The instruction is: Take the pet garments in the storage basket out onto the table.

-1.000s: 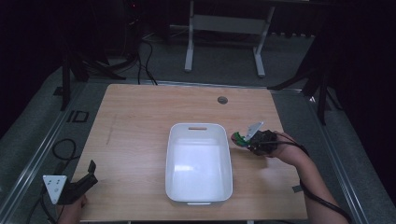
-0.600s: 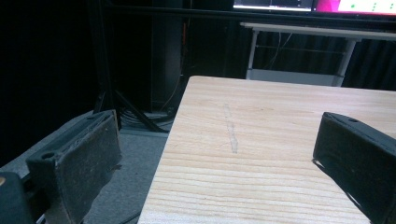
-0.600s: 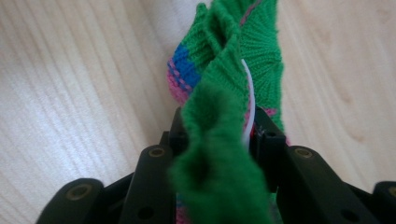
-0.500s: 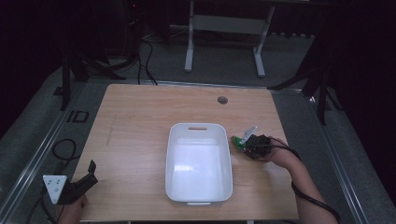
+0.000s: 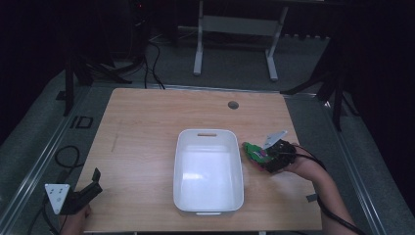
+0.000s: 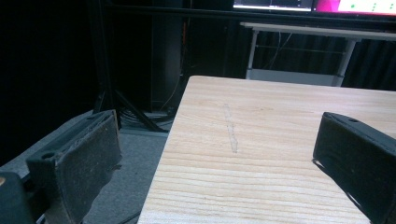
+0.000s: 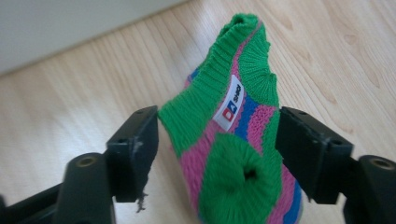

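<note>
A knitted sock point(image 7: 243, 60) striped green, pink and blue, with a small white label, lies on the wooden table point(image 5: 147, 127) just right of the white bin point(image 5: 208, 133). My right gripper point(image 7: 219, 126) straddles it. Its jaws have just been opening and stand apart on either side of the sock, which bulges loosely between them. From above, the sock point(image 5: 253, 150) pokes out of the right gripper point(image 5: 266, 156) toward the bin. My left gripper point(image 5: 95, 181) rests open at the table's near left corner, and nothing lies between the jaws of the left gripper point(image 6: 219, 158).
The bin is a shallow rectangular tub with a slot handle at its far rim. A round cable hole point(image 5: 233, 105) sits near the table's far edge. Cables and metal stand legs lie on the dark floor beyond the table.
The right gripper has drifted slightly toward the near edge beside the bin. Its jaws have parted and the sock has spread out from a tight bunch. The left gripper has stayed still.
</note>
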### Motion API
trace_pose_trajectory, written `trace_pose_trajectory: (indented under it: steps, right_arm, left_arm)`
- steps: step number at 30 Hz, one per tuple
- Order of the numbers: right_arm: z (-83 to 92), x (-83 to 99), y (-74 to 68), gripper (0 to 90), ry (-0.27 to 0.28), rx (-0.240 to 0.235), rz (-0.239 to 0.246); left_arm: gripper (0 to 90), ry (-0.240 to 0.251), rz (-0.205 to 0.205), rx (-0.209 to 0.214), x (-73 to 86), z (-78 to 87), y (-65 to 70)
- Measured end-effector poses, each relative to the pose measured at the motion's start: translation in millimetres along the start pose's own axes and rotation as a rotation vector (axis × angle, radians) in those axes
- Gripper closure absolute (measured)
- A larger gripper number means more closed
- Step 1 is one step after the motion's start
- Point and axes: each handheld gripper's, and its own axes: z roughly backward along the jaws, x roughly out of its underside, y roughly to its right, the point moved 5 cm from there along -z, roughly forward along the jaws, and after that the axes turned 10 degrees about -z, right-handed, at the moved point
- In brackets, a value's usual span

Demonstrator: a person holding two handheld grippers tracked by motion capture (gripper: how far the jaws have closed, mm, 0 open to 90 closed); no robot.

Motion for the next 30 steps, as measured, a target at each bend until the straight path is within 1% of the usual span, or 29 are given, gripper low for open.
trace_pose_trajectory:
  steps: [2, 6, 10, 11, 12, 13, 15, 18, 19, 20, 21, 22, 23, 24, 25, 26, 27, 28, 29, 30]
  right_arm:
    - [5.4, 6.6, -0.2, 26.4, 0.032, 0.006, -0.028]
    - [14.8, 23.5, -1.8, 26.2, 0.099, 0.001, -0.078]
    - [21.1, 44.6, -1.3, 24.1, 0.169, 0.002, -0.158]
    - [21.9, 50.1, -1.7, 22.6, 0.180, 0.005, -0.177]
    - [21.9, 50.1, -1.7, 22.6, 0.180, 0.005, -0.177]
    - [23.5, 63.0, -1.7, 20.1, 0.203, 0.020, -0.217]
    - [24.6, 71.9, -1.0, 18.0, 0.229, 0.035, -0.246]
    - [25.9, 84.8, 1.1, 17.2, 0.283, 0.056, -0.315]
    - [25.3, 88.6, 2.0, 14.9, 0.298, 0.062, -0.335]
    - [24.7, 92.3, 2.9, 12.9, 0.315, 0.073, -0.358]
    - [24.3, 96.2, 3.4, 10.4, 0.332, 0.080, -0.372]
    - [24.1, 100.0, 3.6, 10.0, 0.347, 0.088, -0.380]
    - [24.5, 103.5, 4.4, 10.0, 0.363, 0.121, -0.402]
    - [25.7, 106.5, 6.5, 10.0, 0.388, 0.146, -0.438]
    - [28.2, 110.2, 7.3, 10.0, 0.442, 0.146, -0.486]
    - [29.3, 112.6, 7.2, 10.0, 0.470, 0.155, -0.503]
    - [30.2, 116.1, 6.9, 10.1, 0.500, 0.185, -0.526]
    - [30.0, 119.8, 6.3, 10.1, 0.516, 0.217, -0.541]
    - [29.2, 123.4, 5.1, 10.1, 0.524, 0.241, -0.549]
    - [28.3, 126.9, 3.6, 10.0, 0.535, 0.255, -0.562]
  left_arm:
    - [1.4, 0.000, -0.002, -0.001, 0.0, 0.1, 0.2]
    - [1.4, 0.002, -0.002, -0.004, -0.1, 0.0, 0.4]
    - [1.4, 0.002, -0.003, -0.003, -0.1, 0.0, 0.4]
    - [1.4, 0.002, -0.002, -0.003, -0.1, 0.0, 0.4]
    - [1.4, 0.002, -0.002, -0.003, -0.1, 0.0, 0.4]
    - [1.4, 0.002, -0.002, -0.003, -0.1, 0.0, 0.4]
    - [1.4, 0.002, -0.003, -0.004, -0.1, 0.0, 0.4]
    - [1.4, 0.003, -0.004, -0.005, -0.1, 0.0, 0.5]
    - [1.4, 0.004, -0.003, -0.005, -0.2, 0.0, 0.7]
    - [1.4, 0.004, -0.003, -0.006, -0.2, 0.1, 0.7]
    - [1.4, 0.004, -0.004, -0.006, -0.2, 0.1, 0.7]
    - [1.4, 0.004, -0.004, -0.005, -0.1, 0.1, 0.6]
    - [1.4, 0.004, -0.003, -0.006, -0.1, 0.1, 0.6]
    - [1.4, 0.003, -0.004, -0.005, -0.1, 0.1, 0.6]
    - [1.4, 0.003, -0.004, -0.005, -0.1, 0.1, 0.6]
    - [1.4, 0.004, -0.003, -0.005, -0.2, 0.0, 0.6]
    - [1.4, 0.004, -0.003, -0.005, -0.1, 0.1, 0.6]
    - [1.4, 0.004, -0.003, -0.004, -0.1, 0.0, 0.6]
    - [1.4, 0.004, -0.003, -0.003, -0.1, 0.1, 0.5]
    - [1.4, 0.004, -0.003, -0.003, -0.1, 0.1, 0.5]
